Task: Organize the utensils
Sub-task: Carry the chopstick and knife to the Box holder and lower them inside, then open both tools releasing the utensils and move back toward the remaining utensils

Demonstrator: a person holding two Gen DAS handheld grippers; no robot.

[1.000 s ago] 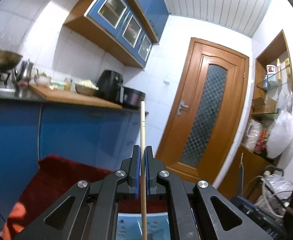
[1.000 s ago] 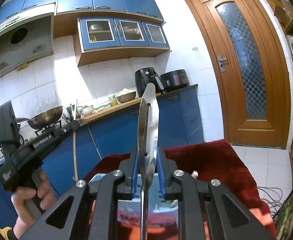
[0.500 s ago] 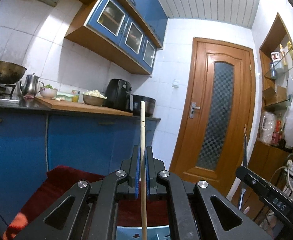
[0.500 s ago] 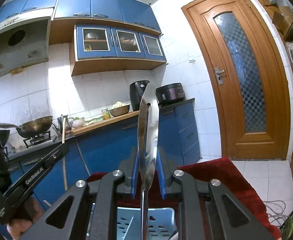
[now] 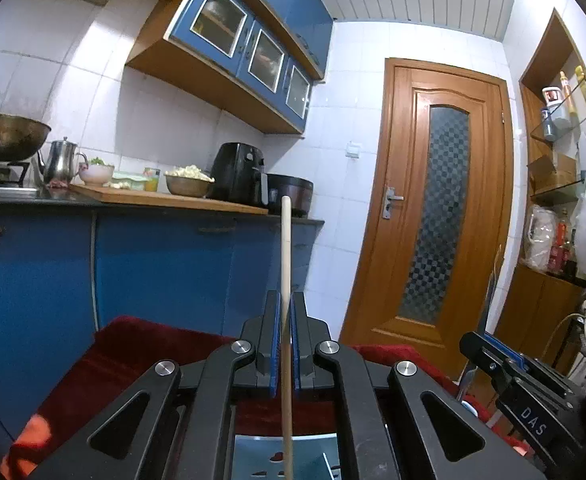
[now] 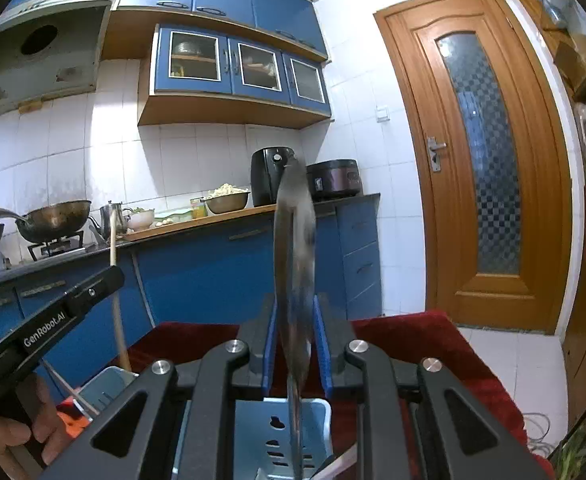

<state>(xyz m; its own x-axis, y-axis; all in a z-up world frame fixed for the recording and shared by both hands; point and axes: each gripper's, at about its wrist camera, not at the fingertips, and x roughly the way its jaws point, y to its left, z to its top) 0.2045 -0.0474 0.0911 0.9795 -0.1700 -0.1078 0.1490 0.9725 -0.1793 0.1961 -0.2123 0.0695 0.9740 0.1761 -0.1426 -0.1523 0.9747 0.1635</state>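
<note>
Left wrist view: left tool [image 5: 285, 344] opening, stick [image 5: 286, 280] upright between pads. Right tool [image 6: 295, 348] opening around spatula [image 6: 295, 248]. Let both drop straight into holder [image 6: 283, 436].

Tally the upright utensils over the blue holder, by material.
Wood: 1, the stick
Metal: 1, the blurred flat utensil
Total: 2

Dim, bluish indoor light, strong fisheye bending with dark corner vignettes, motion blur on the steel spatula [image 6: 294, 240].
</note>
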